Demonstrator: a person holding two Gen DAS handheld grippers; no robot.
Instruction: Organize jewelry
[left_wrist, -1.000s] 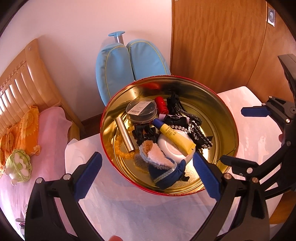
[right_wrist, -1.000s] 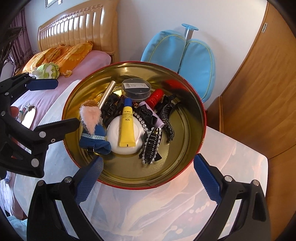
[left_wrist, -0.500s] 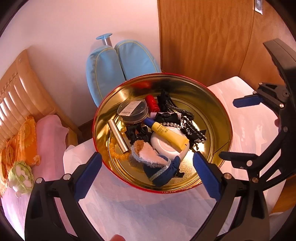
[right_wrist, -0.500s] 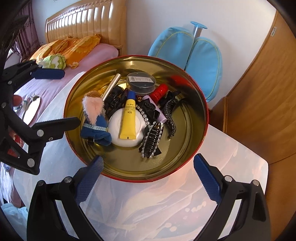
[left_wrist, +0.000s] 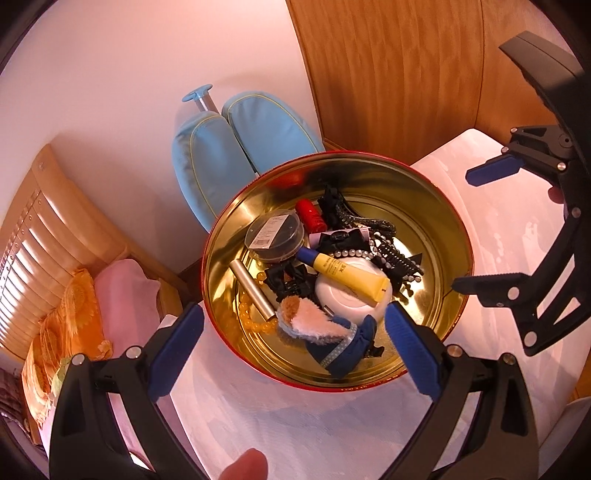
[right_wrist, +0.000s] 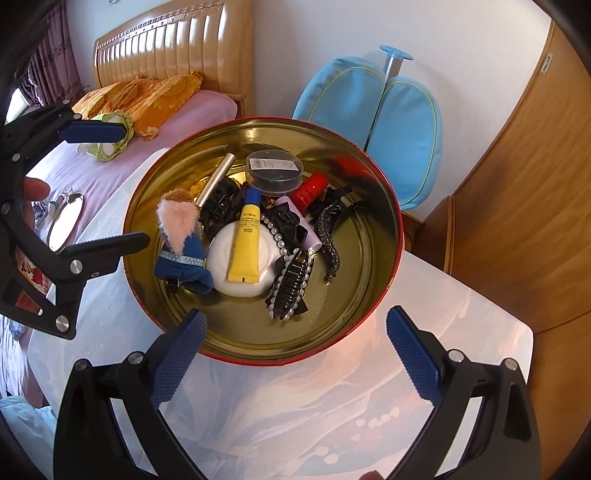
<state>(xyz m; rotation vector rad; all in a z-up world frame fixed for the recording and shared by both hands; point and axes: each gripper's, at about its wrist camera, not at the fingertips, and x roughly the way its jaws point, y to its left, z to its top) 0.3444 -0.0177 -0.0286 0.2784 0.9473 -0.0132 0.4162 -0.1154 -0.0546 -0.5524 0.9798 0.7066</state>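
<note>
A round red tin with a gold inside (left_wrist: 436, 206) (right_wrist: 369, 266) stands on a white table. It holds a yellow tube (left_wrist: 351, 275) (right_wrist: 245, 240), a white round case (right_wrist: 240, 286), a black pearl hair clip (right_wrist: 291, 284), a clear round box (left_wrist: 275, 234) (right_wrist: 274, 170), a silver tube (left_wrist: 253, 288), a red tube (right_wrist: 309, 190), amber beads (left_wrist: 255, 323) and a blue plush clip (left_wrist: 332, 332) (right_wrist: 181, 240). My left gripper (left_wrist: 293, 349) is open and empty at the tin's near rim. My right gripper (right_wrist: 293, 356) is open and empty at its near rim, on the opposite side.
A blue padded bag (left_wrist: 236, 147) (right_wrist: 373, 114) stands behind the table against the wall. A bed with pink and orange pillows (right_wrist: 147, 99) lies to the left. A wooden wardrobe (right_wrist: 517, 184) stands to the right. A small mirror (right_wrist: 64, 218) lies on the bed.
Both grippers have drawn back a little from the tin, which now looks smaller and farther. Both stay open. Nothing in the tin has moved.
</note>
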